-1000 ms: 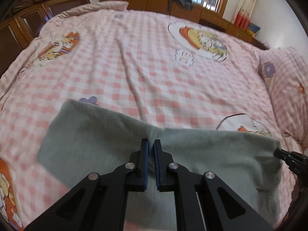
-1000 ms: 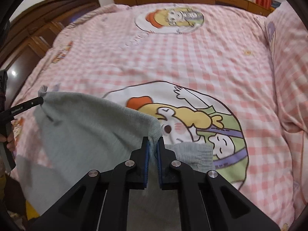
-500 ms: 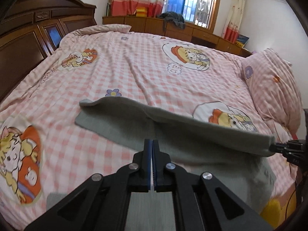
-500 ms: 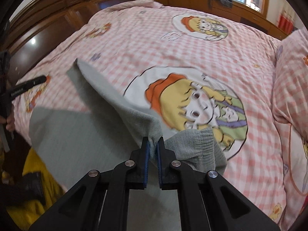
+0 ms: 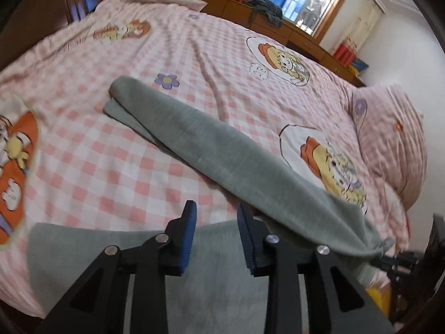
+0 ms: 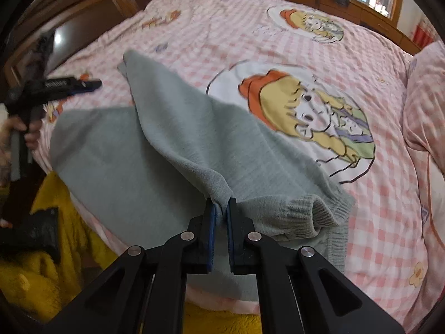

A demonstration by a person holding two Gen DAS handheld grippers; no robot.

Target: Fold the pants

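Grey knit pants (image 5: 222, 153) lie on the pink checked bed, one leg folded over the other. My left gripper (image 5: 215, 217) is open and empty, its jaws just above the lower layer of pants; it also shows in the right wrist view (image 6: 83, 85) at the far left. My right gripper (image 6: 220, 208) is shut on the pants (image 6: 178, 139) near the ribbed waistband (image 6: 314, 214), holding that edge lifted. In the left wrist view the right gripper (image 5: 389, 258) shows at the far right with the cloth bunched in it.
The bed (image 5: 222, 55) has a pink checked cover with cartoon prints. A pillow (image 5: 395, 139) lies at the right. A dark wooden headboard (image 6: 83, 14) stands at the left, a low wooden cabinet (image 5: 278, 25) under the window. Yellow cloth (image 6: 41, 264) is at the bed's near edge.
My left gripper has opened and let go of the pants. The upper leg has dropped across the lower layer. My right gripper still holds the waistband end.
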